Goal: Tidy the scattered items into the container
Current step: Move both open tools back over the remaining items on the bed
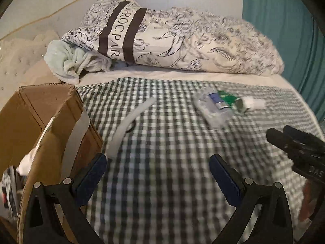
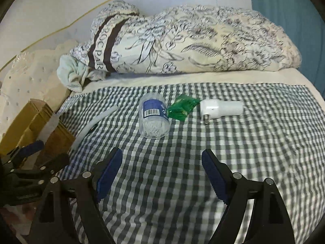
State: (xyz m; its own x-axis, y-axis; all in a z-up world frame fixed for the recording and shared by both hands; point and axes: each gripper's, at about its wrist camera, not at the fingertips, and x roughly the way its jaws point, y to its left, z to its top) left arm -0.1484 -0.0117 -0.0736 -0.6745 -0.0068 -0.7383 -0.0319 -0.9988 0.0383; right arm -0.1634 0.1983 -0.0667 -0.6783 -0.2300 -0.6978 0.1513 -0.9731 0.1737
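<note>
Cardboard box (image 1: 50, 109) holds white cloth (image 1: 28, 160), other contents unclear.

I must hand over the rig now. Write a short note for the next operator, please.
Left gripper: open, empty, beside the brown cardboard box.
Right gripper: open, empty, above the checked cloth.
On the cloth: clear plastic jar of cotton swabs, green wrapped packet, white plug charger, pale curved strip.
Done: some things already lie in the box.
Left: these four items go into the box.
</note>
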